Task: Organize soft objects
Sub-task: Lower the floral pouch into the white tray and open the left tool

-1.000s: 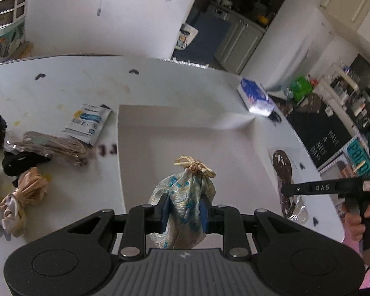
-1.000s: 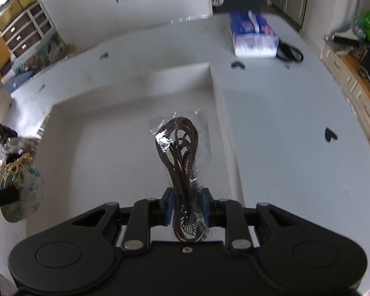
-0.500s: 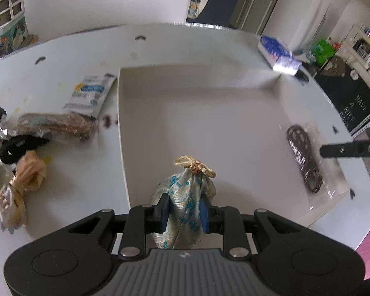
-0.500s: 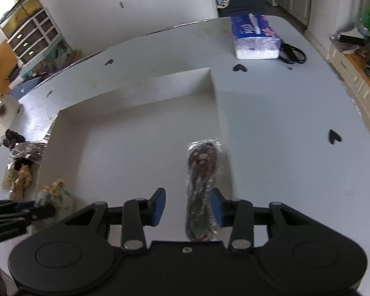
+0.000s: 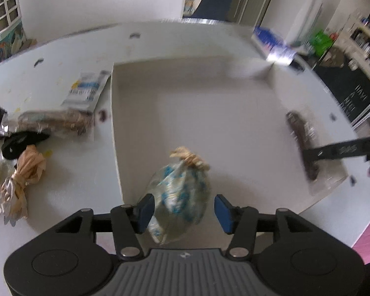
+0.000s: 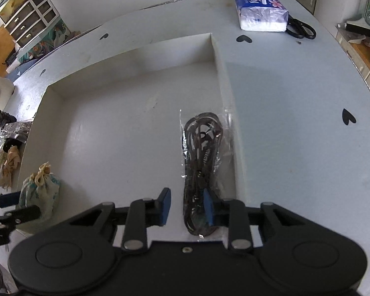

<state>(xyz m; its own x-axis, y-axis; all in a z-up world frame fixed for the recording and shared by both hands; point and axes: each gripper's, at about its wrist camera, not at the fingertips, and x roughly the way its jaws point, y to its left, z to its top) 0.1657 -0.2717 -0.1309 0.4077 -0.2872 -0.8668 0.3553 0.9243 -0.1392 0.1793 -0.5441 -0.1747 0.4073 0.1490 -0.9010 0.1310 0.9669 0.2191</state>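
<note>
At near left of the white tray (image 6: 125, 56), the tied cloth pouch (image 5: 178, 194) sits between the wide-open left gripper (image 5: 182, 209); soft, light, best pinched mid-body. Right gripper (image 6: 186, 207), open, straddles the bagged cord (image 6: 203, 148).

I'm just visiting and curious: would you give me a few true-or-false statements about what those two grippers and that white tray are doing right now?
1. The left gripper is open around the pouch. True.
2. The bagged cord lies outside the tray. False: it lies inside, along the tray's right wall.
3. The right gripper is clamped shut on the cord. False: its jaws are open, with the cord's near end between them.
4. Scissors lie beside the tissue pack. True.
5. The pouch is tied at its top. True.
</note>
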